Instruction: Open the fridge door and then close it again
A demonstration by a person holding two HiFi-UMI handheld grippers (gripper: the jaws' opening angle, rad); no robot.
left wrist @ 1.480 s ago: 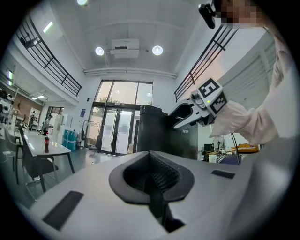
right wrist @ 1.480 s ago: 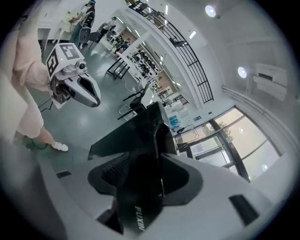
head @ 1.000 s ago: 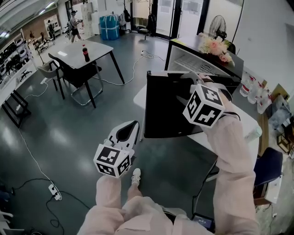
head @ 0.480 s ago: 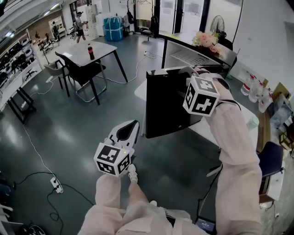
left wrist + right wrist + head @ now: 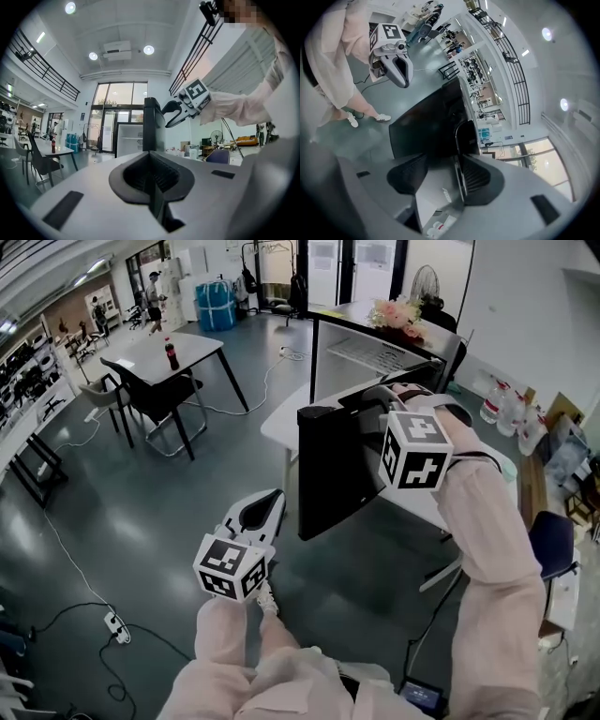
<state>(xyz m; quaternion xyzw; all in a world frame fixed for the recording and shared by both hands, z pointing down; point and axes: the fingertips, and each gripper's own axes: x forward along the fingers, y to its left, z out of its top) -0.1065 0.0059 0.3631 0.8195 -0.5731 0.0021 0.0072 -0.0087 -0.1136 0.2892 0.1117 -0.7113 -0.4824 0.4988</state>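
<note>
The fridge's black door (image 5: 337, 465) stands swung out from the white counter (image 5: 281, 423). My right gripper (image 5: 373, 397) sits at the door's top edge. In the right gripper view the thin door edge (image 5: 458, 140) runs between the jaws, close against the right pad (image 5: 476, 177), with a wide gap to the left pad. The jaws have just been opening. My right gripper (image 5: 440, 174) is open. Below them shows the fridge's white inside (image 5: 436, 206) with bottles. My left gripper (image 5: 274, 496) hangs shut and empty over the floor, left of the door (image 5: 152, 124).
A table (image 5: 187, 357) with a cola bottle (image 5: 172, 352) and dark chairs (image 5: 150, 395) stands at the back left. Flowers (image 5: 398, 315) sit on the counter behind the fridge. A power strip (image 5: 114, 624) and cables lie on the floor. A blue chair (image 5: 551, 554) stands at right.
The door has swung round with my right gripper on its top edge; its black face looks much narrower in the head view. My left gripper keeps its place in the picture.
</note>
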